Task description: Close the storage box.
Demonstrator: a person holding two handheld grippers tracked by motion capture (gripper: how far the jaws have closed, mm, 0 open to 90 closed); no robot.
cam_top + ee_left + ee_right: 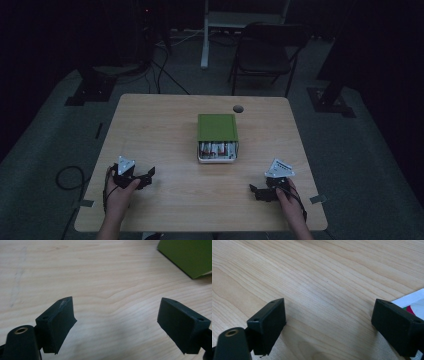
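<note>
A green-lidded box (217, 127) sits at the middle of the wooden table (165, 130); its near white end (217, 151) shows red-and-white contents. My left gripper (148, 174) rests low on the table at the near left, jaws pointing right toward the box, open and empty. The left gripper view shows the two black pads (58, 322) wide apart over bare wood, with a corner of the green lid (190, 255) at the top right. My right gripper (253, 190) lies at the near right, pointing left, open and empty. A white and red edge of the box (414, 302) peeks past its right jaw.
A round cable hole (238, 108) lies in the table behind the box. Beyond the far edge stand a dark folding chair (265, 50) and a white stand leg (205, 40). Cables trail on the floor at the left (67, 177).
</note>
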